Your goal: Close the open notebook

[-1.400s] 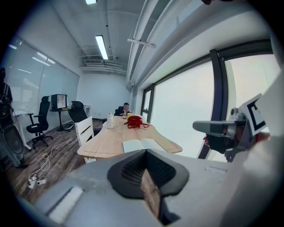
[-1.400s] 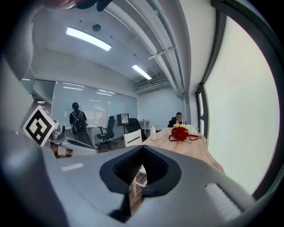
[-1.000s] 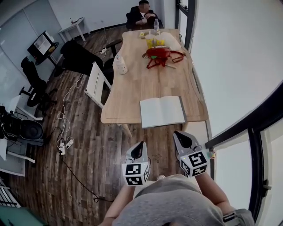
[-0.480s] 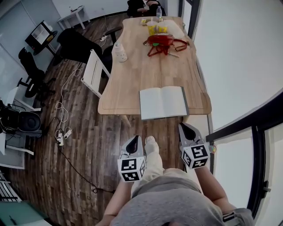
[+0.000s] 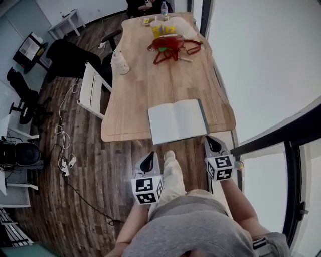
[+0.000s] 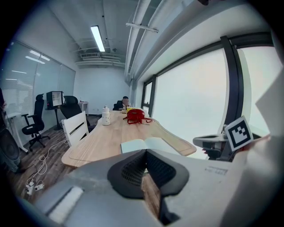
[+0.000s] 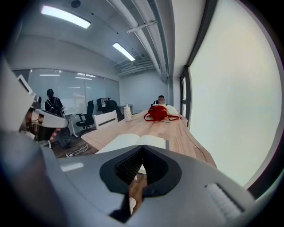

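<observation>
White notebook [image 5: 176, 120] lay open at the table [image 5: 150, 85] edge; your left gripper [image 5: 150, 158] and right gripper [image 5: 210, 141], both closed and empty, could have shoved it off.

Seen along the left gripper [image 6: 145, 151], the near edge of the notebook [image 6: 133, 145] is hidden behind the closed jaw tips. The right gripper [image 7: 143, 146] hides it the same way in its own view. Far beyond both, at the end of the table [image 5: 200, 90], a seated person [image 5: 138, 6] is cut off by the head view's top edge. The yellow things [image 5: 163, 29] just past the red bag [image 5: 168, 45] are too small to name.
</observation>
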`<action>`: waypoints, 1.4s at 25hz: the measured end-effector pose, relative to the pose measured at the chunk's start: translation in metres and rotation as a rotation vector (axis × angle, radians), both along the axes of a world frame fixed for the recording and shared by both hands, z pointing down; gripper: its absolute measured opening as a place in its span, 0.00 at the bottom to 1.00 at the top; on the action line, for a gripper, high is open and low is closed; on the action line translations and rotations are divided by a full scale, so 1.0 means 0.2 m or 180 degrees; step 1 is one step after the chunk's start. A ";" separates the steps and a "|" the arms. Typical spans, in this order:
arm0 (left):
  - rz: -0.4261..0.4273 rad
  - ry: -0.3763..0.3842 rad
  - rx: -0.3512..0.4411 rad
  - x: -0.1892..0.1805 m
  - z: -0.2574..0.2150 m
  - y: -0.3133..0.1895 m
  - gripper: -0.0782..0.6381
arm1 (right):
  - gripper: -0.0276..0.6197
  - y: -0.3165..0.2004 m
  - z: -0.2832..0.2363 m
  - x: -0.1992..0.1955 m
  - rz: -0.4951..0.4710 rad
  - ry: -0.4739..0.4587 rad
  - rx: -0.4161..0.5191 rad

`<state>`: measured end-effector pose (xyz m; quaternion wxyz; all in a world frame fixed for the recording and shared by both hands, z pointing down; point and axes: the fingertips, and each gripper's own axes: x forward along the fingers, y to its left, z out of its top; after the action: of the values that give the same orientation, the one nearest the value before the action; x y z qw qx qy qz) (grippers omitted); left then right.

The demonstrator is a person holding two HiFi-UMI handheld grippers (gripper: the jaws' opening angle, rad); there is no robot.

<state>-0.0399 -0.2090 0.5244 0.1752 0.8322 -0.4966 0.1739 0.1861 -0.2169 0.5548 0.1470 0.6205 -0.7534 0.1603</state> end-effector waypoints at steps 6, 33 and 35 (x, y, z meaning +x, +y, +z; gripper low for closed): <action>0.0159 -0.0034 -0.0018 0.08 0.01 -0.20 0.12 | 0.04 -0.10 0.23 0.13 0.0220 -0.0155 -0.0343; 0.0371 -0.0034 -0.0077 0.21 0.02 -0.67 0.12 | 0.22 -0.18 0.71 0.32 0.0658 -0.1177 -0.1361; 0.0371 -0.0035 -0.0083 0.21 0.03 -0.67 0.12 | 0.22 -0.18 0.72 0.33 0.0616 -0.1250 -0.1341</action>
<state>0.0014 -0.3434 0.5300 0.1728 0.8564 -0.4459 0.1947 0.2513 -0.2537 0.6979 0.1080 0.6023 -0.6550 0.4432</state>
